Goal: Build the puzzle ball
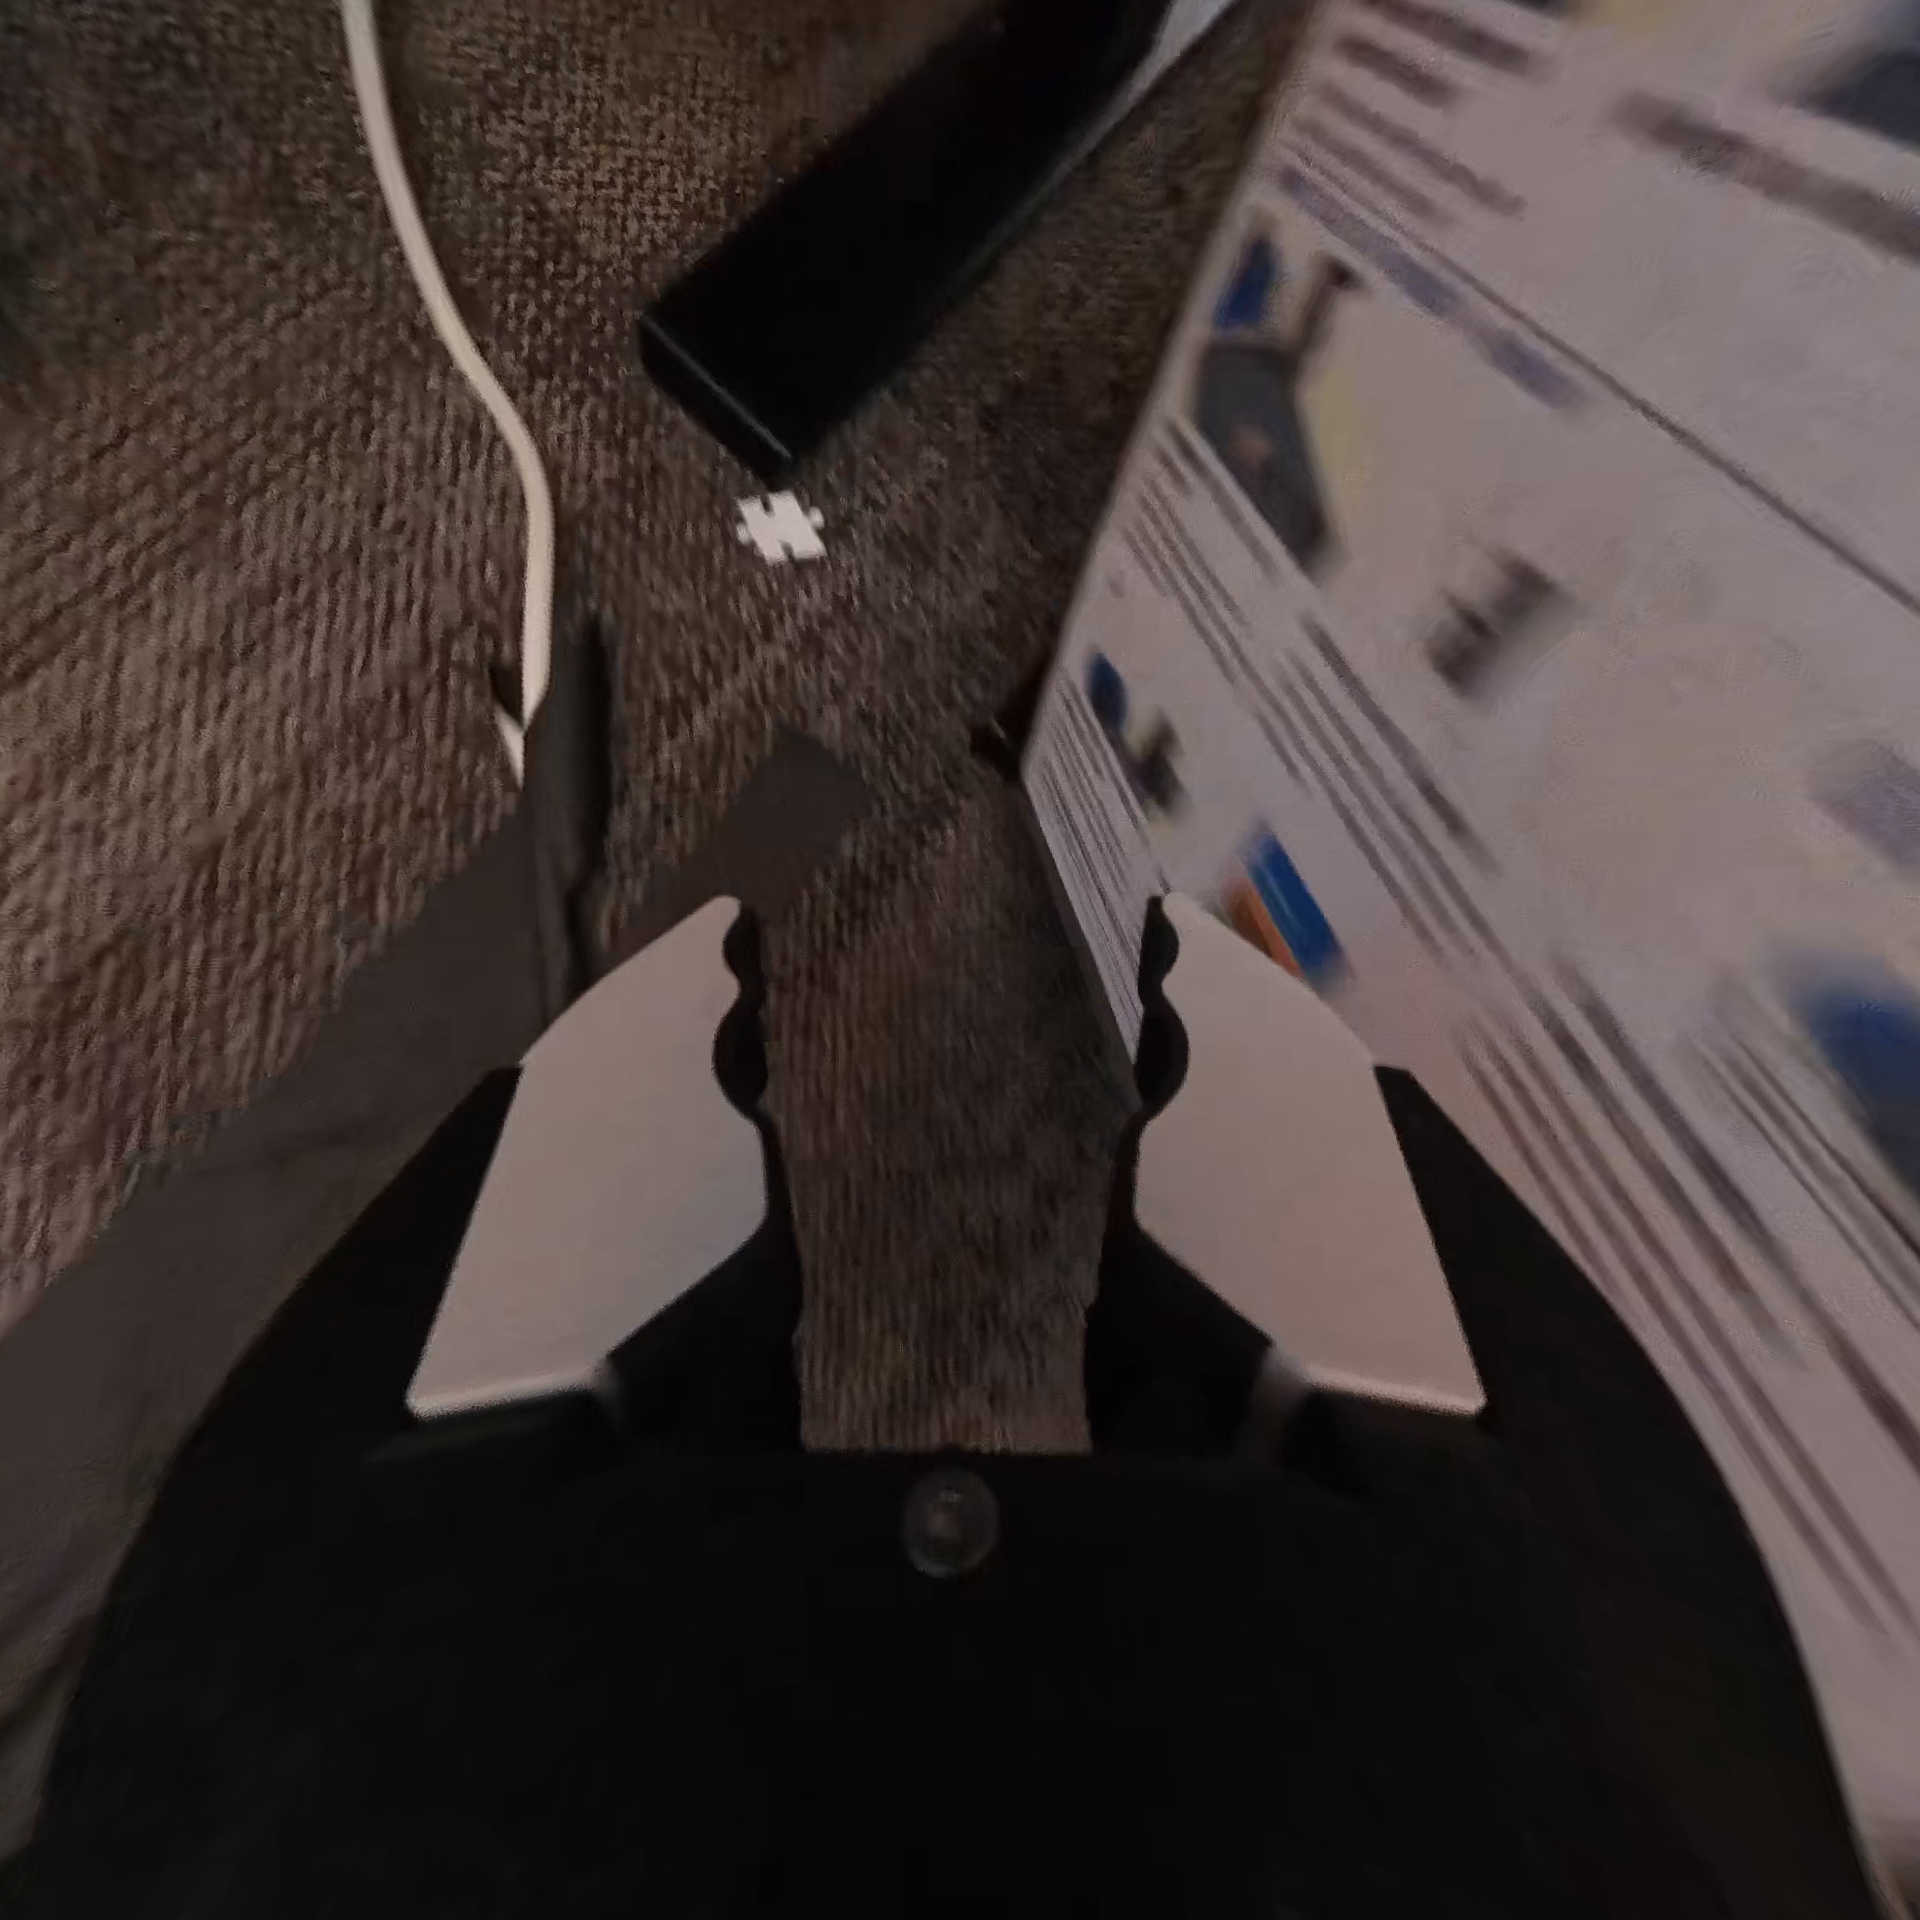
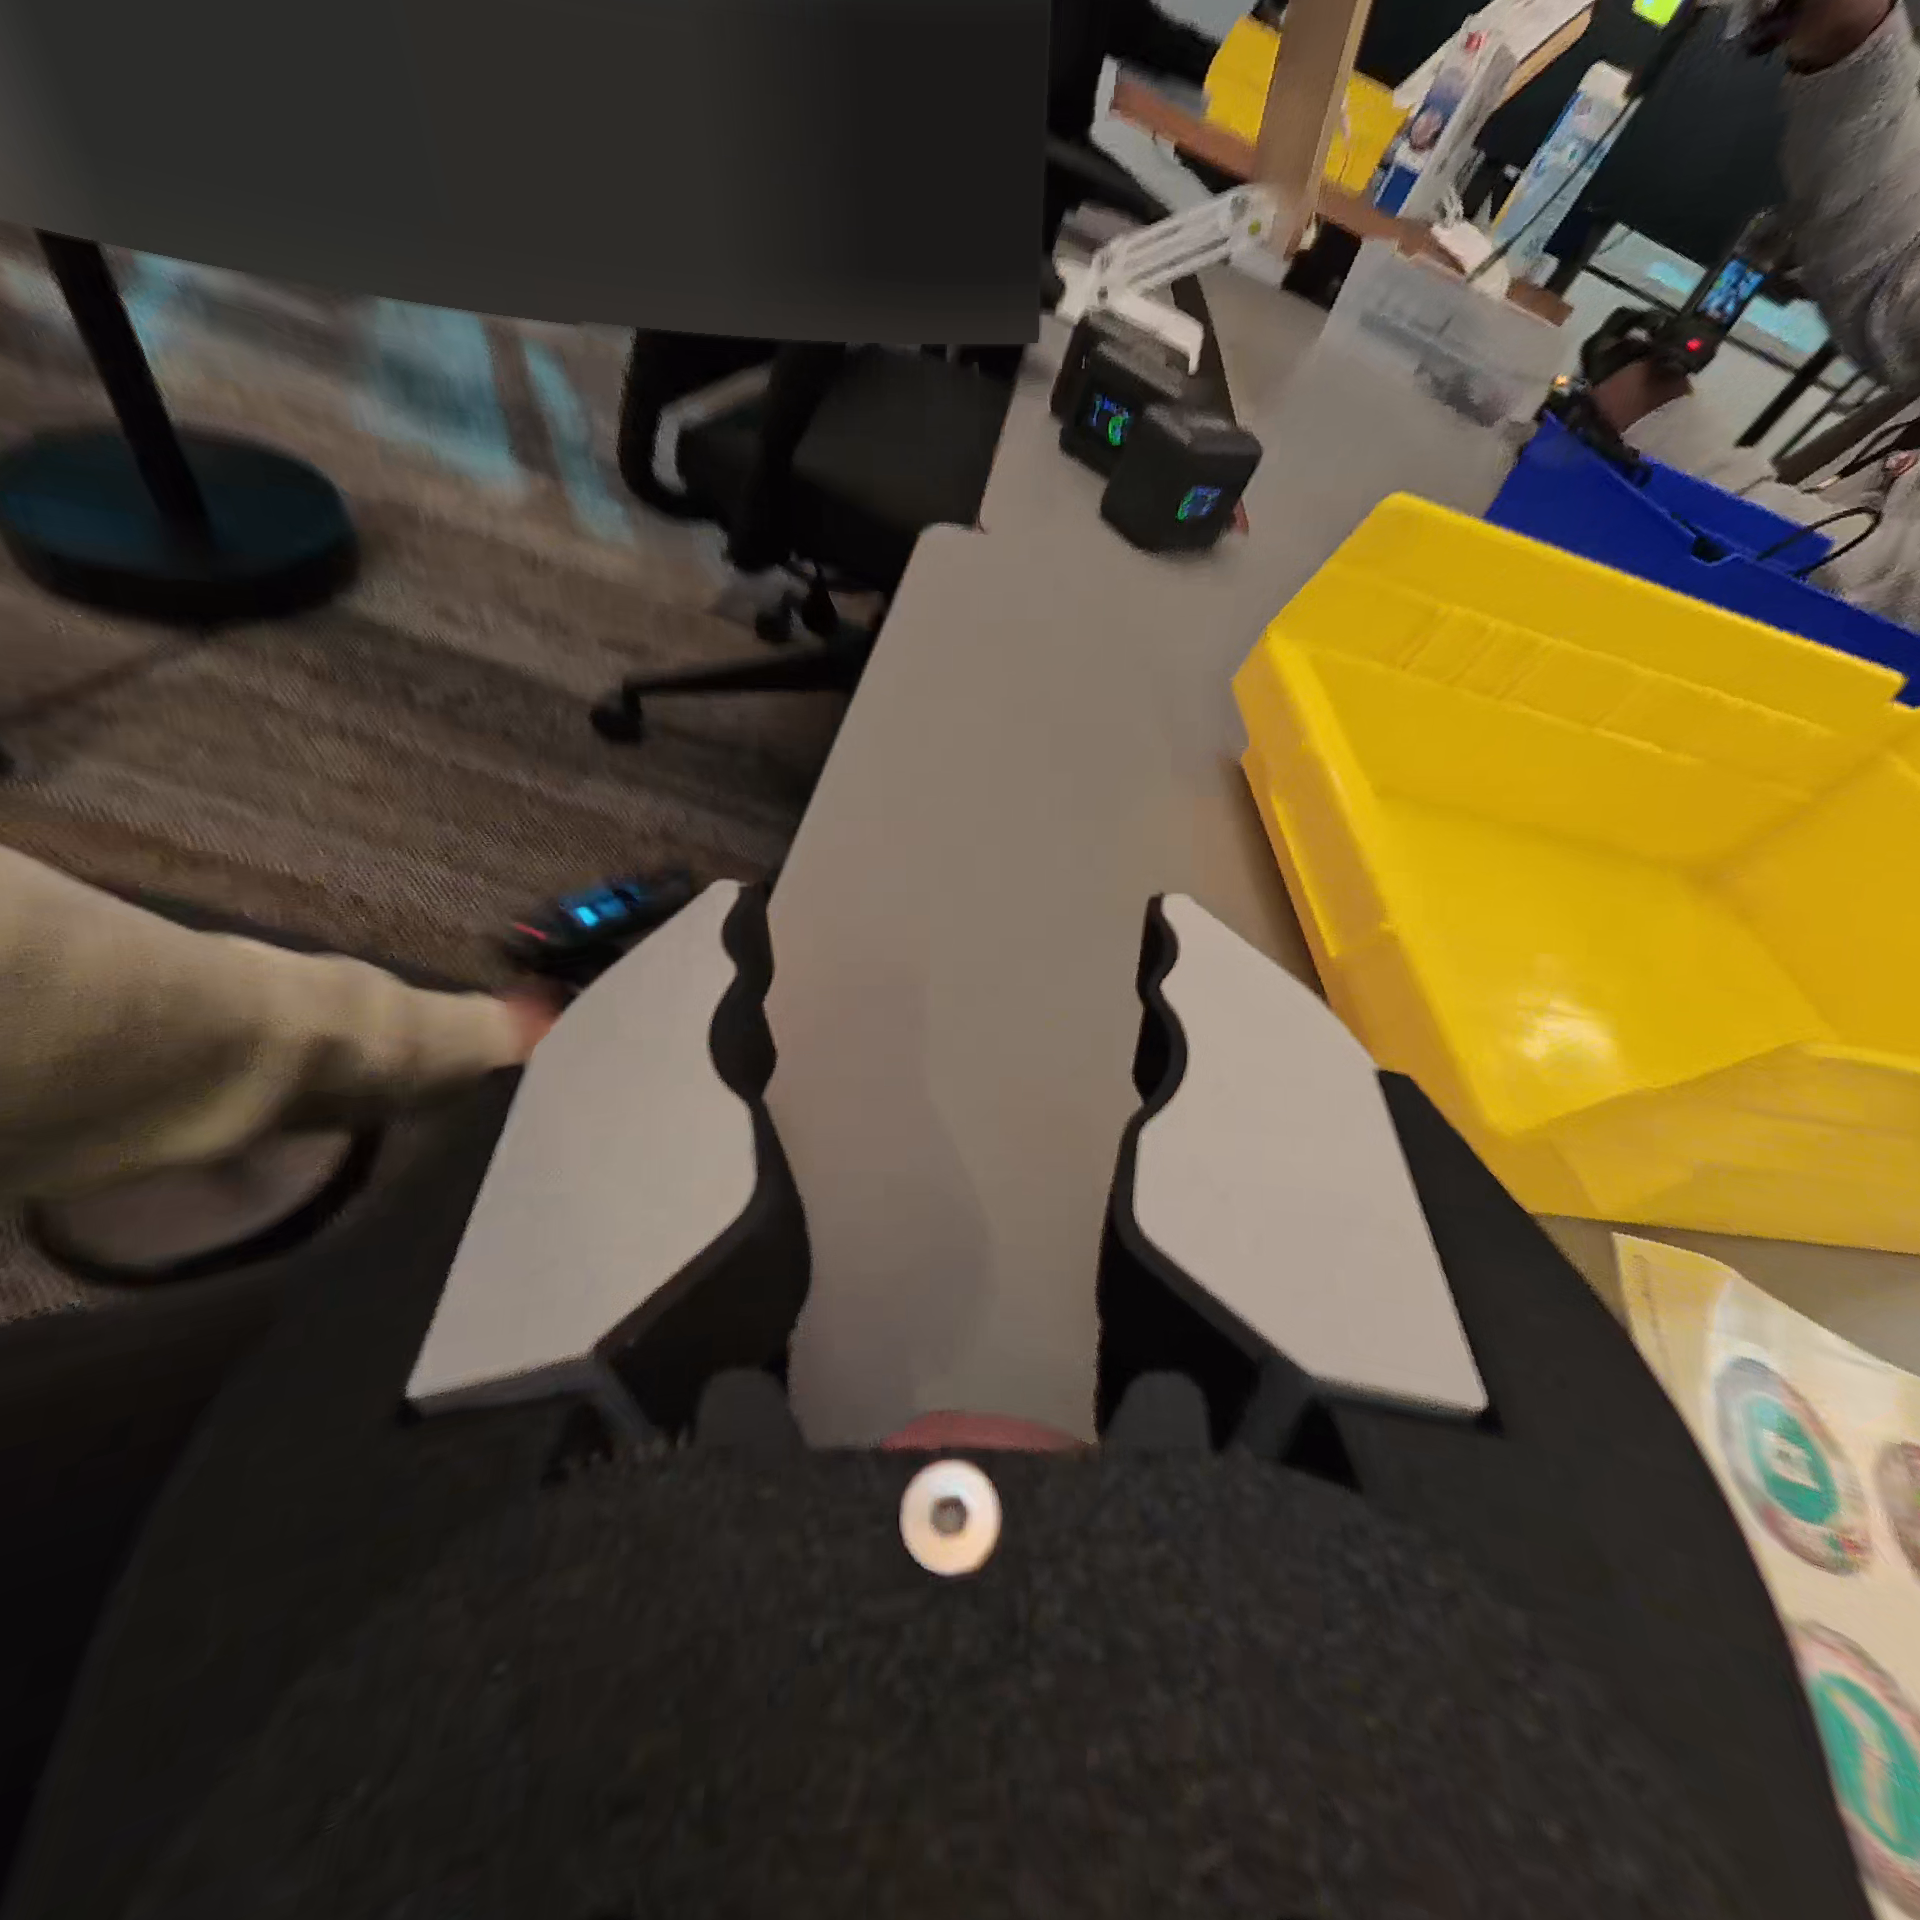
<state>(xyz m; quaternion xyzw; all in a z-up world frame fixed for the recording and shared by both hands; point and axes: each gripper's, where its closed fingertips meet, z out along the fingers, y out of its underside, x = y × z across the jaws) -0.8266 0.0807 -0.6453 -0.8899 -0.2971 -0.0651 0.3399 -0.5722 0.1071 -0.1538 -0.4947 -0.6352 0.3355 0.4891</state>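
A small white puzzle piece (image 1: 780,528) lies on the brown carpet, far ahead of my left gripper (image 1: 945,925), which is open, empty and pointed down at the floor. My right gripper (image 2: 951,914) is open and empty above the grey table (image 2: 997,727) near its left edge. A printed sheet with round green-and-white pictures (image 2: 1797,1475) lies on the table at the lower right of the right wrist view. No assembled ball shows in either view.
On the carpet: a black bar (image 1: 873,239) just beyond the piece, a white cable (image 1: 457,343) at left, a large white printed box (image 1: 1507,727) at right. On the table: an empty yellow bin (image 2: 1579,883), a blue bin (image 2: 1683,551), two black devices (image 2: 1153,447). A sleeve (image 2: 208,1039) reaches left. An office chair (image 2: 790,499) stands beside the table. The small white puzzle piece (image 1: 780,528) sits 30 cm or so from the ends of my left fingers.
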